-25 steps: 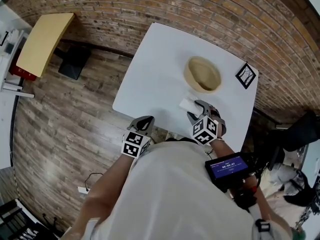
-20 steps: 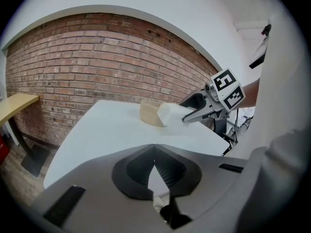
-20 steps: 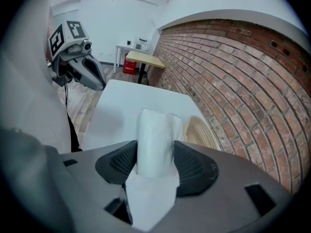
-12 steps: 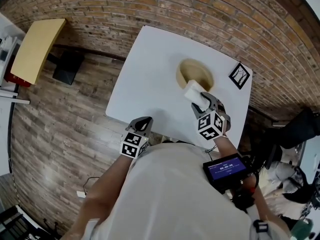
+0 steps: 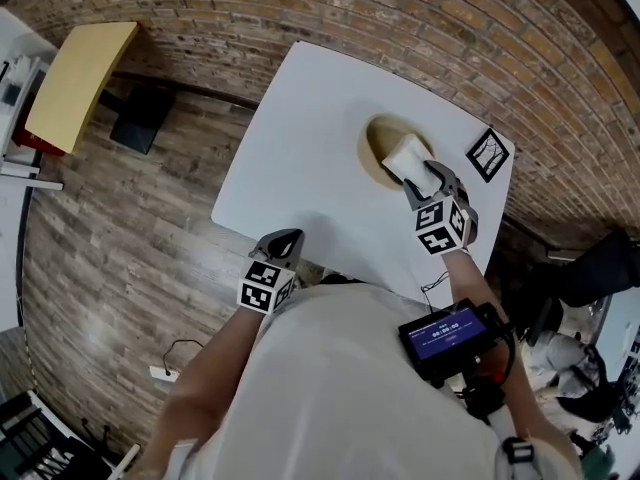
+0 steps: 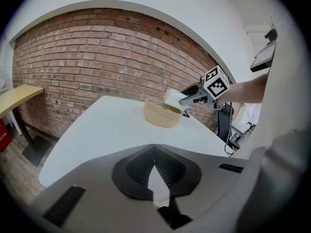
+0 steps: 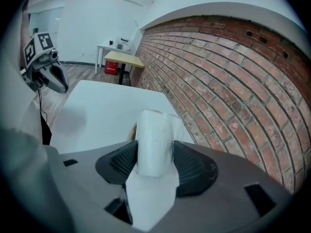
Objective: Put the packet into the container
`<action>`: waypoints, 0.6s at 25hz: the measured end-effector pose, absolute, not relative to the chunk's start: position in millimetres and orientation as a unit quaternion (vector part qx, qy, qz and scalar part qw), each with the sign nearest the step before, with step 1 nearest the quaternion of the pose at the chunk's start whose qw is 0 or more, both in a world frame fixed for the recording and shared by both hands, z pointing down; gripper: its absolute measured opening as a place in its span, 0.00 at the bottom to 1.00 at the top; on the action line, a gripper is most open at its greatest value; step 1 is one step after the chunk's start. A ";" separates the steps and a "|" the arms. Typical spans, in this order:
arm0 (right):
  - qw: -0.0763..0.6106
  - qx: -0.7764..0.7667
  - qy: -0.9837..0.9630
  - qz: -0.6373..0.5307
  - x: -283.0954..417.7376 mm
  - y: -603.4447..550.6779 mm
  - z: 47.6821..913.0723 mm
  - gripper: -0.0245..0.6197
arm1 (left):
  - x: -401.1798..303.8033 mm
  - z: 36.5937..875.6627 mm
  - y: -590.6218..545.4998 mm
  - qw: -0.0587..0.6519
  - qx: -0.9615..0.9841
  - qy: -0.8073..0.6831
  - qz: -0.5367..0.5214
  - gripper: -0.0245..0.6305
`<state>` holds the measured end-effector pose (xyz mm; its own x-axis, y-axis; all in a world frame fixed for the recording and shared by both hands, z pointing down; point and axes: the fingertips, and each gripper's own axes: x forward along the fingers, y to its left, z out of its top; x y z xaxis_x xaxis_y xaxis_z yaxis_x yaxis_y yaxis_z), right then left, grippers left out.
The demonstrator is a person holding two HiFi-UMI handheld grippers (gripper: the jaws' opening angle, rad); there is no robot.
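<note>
Carrying stage looks nearly done; the drop is what's left.

Head view: my right tongs point(image 5: 425, 173) are clamped on the white soft packet point(image 5: 405, 156). The packet sticks out ahead of the tips and overlaps the tong-side rim of the round tan woven container point(image 5: 375, 158) on the white square table point(image 5: 300, 168). My left tongs point(image 5: 283, 243) sit at the table edge nearest me, well apart from the container, with nothing in them.

Left gripper view: left jaws point(image 6: 154, 166) meet at the tips and are empty, with only bare table point(image 6: 97, 130) showing behind them. Far ahead of them, the packet point(image 6: 174, 100) hangs in the right tongs point(image 6: 187, 101), above the container point(image 6: 160, 115) and clear of it, over the rim on the right tongs' side. It isn't inside yet.

Right gripper view: both pads press the packet point(image 7: 154, 144) at its middle, with the right tongs point(image 7: 154, 164) standing fairly wide around it. Its loose end trails back between the jaws. A sliver of the container point(image 7: 131, 131) shows just left of the packet, below the tips. The left tongs point(image 7: 51, 76) are off to the far left.

Status: pick done, transport about there. Remaining, as I judge it: move a bit further over the opening, lower, then release. Main risk is the packet catching the rim if I let go from here.
</note>
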<state>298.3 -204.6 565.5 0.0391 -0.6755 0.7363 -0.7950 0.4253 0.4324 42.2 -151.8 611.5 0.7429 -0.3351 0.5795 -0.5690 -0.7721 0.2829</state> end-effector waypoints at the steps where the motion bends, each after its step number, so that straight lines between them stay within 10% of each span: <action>1: 0.486 0.532 -0.690 0.063 300.2 -208.6 567.4 0.41 | 41.3 611.3 -152.4 0.229 0.905 -0.252 0.257 0.05; 15: 0.498 0.508 -0.698 0.081 306.3 -252.8 598.1 0.41 | 26.3 614.1 -158.6 0.245 0.888 -0.287 0.262 0.05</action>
<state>306.3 -252.8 598.1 0.0134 -0.6279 0.7781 -0.7903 0.4701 0.3929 26.3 -158.6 614.1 0.6980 -0.3813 0.6061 -0.6385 -0.7146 0.2857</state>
